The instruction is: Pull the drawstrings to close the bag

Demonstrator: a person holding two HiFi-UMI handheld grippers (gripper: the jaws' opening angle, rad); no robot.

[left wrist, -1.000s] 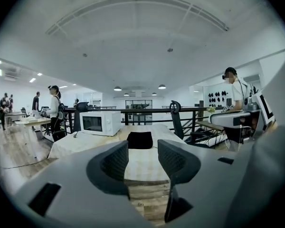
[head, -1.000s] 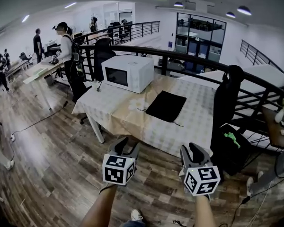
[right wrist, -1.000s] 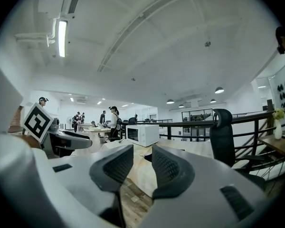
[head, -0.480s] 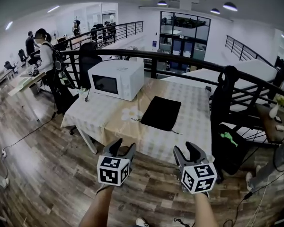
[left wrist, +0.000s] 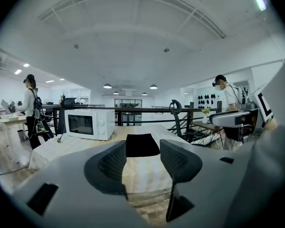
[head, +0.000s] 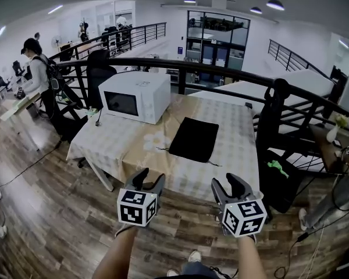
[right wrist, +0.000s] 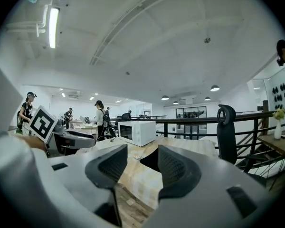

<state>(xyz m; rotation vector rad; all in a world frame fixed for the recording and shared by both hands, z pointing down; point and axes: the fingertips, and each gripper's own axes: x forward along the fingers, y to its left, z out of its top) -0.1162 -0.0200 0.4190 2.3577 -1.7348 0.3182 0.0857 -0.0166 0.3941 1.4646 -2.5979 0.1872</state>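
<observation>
Left gripper (head: 149, 179) released, empty. Right gripper (head: 229, 183) jaws opening, nothing between. Black bag (head: 193, 139) flat on table (head: 119, 144), well apart from both. Drawstrings (head: 161, 150) thin, barely discernible.

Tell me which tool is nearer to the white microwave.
Left. The left tool hovers before the table, in line with the microwave; the right tool, jaws opening with nothing between, hovers farther right, beyond the black bag.

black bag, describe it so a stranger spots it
On the long table with the pale checked cloth, right of the white box-shaped microwave oven, lies a flat black fabric drawstring bag. It alone lies flat and dark, thin cords trailing from it.
</observation>
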